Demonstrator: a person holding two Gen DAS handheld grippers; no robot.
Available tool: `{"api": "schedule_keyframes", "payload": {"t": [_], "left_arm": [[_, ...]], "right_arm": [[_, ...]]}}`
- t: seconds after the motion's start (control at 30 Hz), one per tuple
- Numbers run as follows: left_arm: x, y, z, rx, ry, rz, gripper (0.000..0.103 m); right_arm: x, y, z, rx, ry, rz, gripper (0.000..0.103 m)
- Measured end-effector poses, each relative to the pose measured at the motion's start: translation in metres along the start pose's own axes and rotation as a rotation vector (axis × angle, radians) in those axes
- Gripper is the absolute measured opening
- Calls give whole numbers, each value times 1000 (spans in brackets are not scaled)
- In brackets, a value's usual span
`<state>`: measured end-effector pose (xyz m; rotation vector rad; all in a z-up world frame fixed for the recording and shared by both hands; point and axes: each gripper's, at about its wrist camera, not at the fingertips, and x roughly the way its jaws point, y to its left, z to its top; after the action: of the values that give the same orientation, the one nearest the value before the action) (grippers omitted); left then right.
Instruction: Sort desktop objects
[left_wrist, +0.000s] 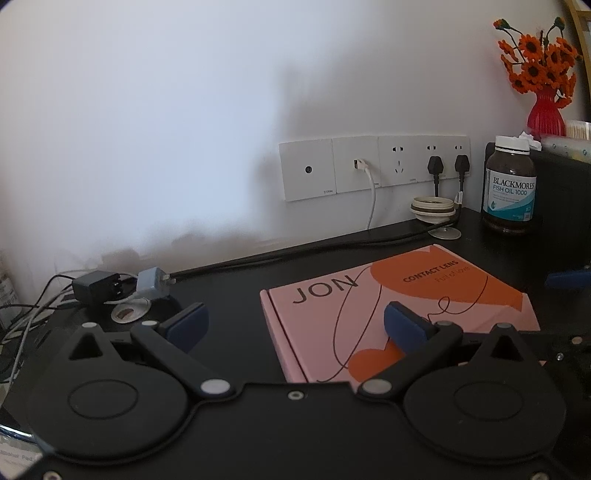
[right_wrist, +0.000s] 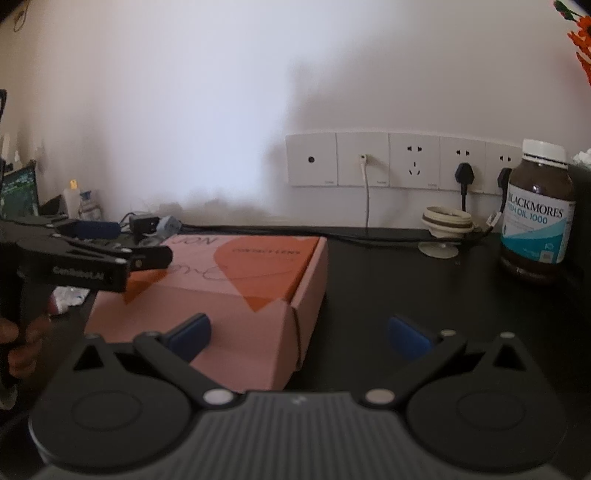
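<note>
Black desk (left_wrist: 229, 288) running back to a white wall, dark surface bare in front of the right-hand tool. Largest item on it: flat pink box (left_wrist: 399, 306), printed "JON" and "CONTACT LENS", lying lid-up near the middle, its near right corner facing the right wrist camera; probably the first thing to be sorted, being under and between both tools. Row of wall sockets (left_wrist: 375, 166) behind, two black plugs and a white cable seated there, which explains the cords trailing along the back edge. Brown fish-oil bottle (right_wrist: 537, 214) upright at the right rear, white cap on, well apart from the box, tucked against the wall out of the working area. Red vase of orange flowers (left_wrist: 546, 114) higher up on a shelf at far right. Left gripper (left_wrist: 295, 321) hovering over the box's near left edge, jaws spread wide, one blue pad above the lid and the other over bare desk, nothing between them. Right gripper (right_wrist: 299, 336) low by the box's right corner, jaws likewise wide apart and empty, left pad in front of the box wall, right pad over the desk; seemingly lined up to straddle that corner. Cream round fitting (left_wrist: 433, 209) on a small base by the plugs. Black adapter (left_wrist: 94, 286) and grey plug (left_wrist: 152, 282) heaped with loose wires at the left rear.
</note>
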<state>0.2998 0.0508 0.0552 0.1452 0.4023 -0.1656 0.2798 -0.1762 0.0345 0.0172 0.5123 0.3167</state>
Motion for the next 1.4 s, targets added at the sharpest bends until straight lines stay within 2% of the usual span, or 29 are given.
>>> {"api": "schedule_keyframes", "payload": {"t": [0.37,0.8,1.07,1.13,1.2,1.3,1.4], "left_arm": [[1,-1,-5,1,-14,1,103],[2,9,-9,-70,-4,-36,103],[2,10,-9,-70,-5,-41,103],[2,12,-9,-80,1,-47,103],[3,13,-9,-87,7,-52,103],[3,13,-8,-89,12,-52,103],[3,13,-7,-93,18,-49,103]], "right_arm": [[5,1,0,-6,41,-21,102],[6,7,-1,-29,43,-36,102],[5,12,-2,-72,33,-55,102],[4,18,-1,-125,47,-47,102],[1,27,0,-236,65,-27,102],[-5,43,2,-495,67,-16,102],[-9,53,-1,-767,17,9,102]]}}
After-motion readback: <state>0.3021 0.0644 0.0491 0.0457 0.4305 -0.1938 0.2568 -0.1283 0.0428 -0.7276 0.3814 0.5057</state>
